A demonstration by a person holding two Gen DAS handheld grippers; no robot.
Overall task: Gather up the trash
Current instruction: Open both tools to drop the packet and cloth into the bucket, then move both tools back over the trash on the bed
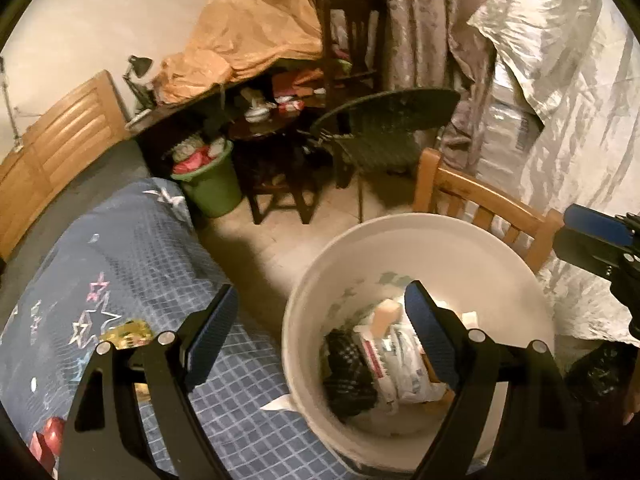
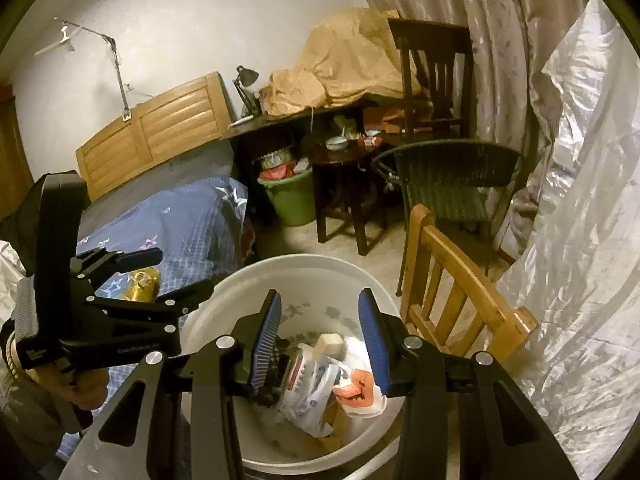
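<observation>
Both tools hang empty above the white bucket (image 2: pixel 224 292): left tool (image 1: pixel 320 336) wide, right tool (image 2: pixel 320 340) half-open; bagged trash (image 2: pixel 316 384) lies below them; a yellow wrapper (image 1: pixel 128 332) remains on the bed (image 1: pixel 120 248), beside the left tool.

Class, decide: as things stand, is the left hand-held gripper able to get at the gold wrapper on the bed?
Probably yes. The left hand-held gripper is open and empty, and the gold wrapper lies uncovered on the bedspread beside it.

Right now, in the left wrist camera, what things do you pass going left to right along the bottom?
Star-patterned blanket → shiny gold wrapper → white bucket with trash inside → black bag.
</observation>
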